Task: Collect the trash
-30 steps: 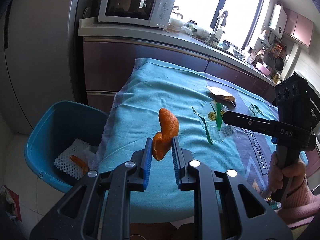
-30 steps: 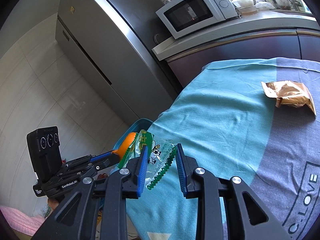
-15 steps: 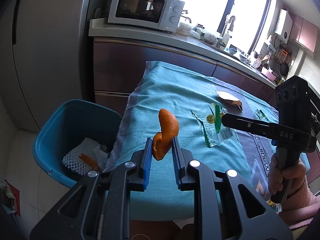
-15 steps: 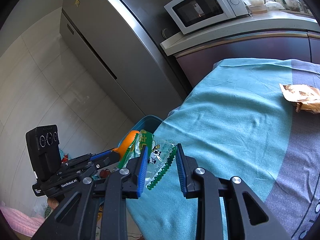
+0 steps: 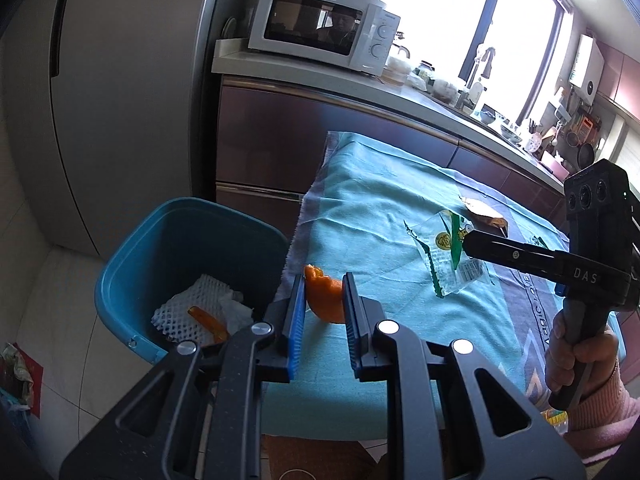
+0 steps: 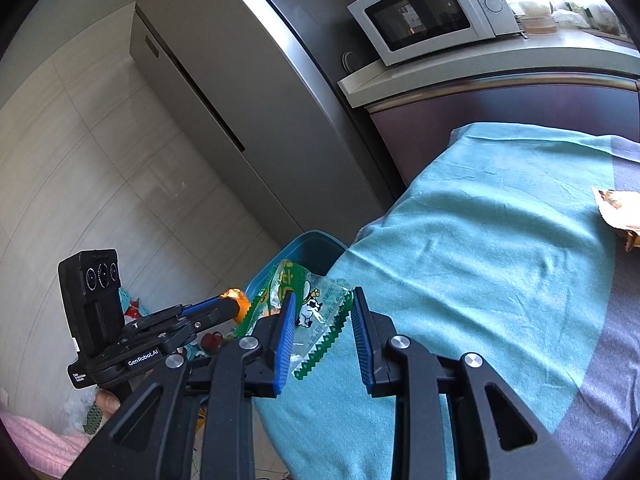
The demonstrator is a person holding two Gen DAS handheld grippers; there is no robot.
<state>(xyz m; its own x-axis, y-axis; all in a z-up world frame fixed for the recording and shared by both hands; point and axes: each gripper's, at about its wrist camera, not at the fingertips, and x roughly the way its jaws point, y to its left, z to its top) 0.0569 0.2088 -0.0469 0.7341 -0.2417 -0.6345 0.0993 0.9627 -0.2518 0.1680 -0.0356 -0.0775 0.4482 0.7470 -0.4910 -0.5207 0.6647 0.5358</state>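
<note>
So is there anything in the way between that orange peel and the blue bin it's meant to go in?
Nothing visible blocks it. The left gripper holds the orange peel just past the table's edge, beside the open blue bin. The bin has no lid, and only white foam netting and scraps lie at its bottom.

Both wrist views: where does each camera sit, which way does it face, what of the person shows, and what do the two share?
Left wrist: sits behind the left gripper holding orange peel, facing the blue bin and table; right hand shows.
Right wrist: sits behind the right gripper holding a green-printed wrapper, facing fridge and floor; no hand shows clearly.
Shared: bin, peel, wrapper, microwave, teal cloth.
</note>
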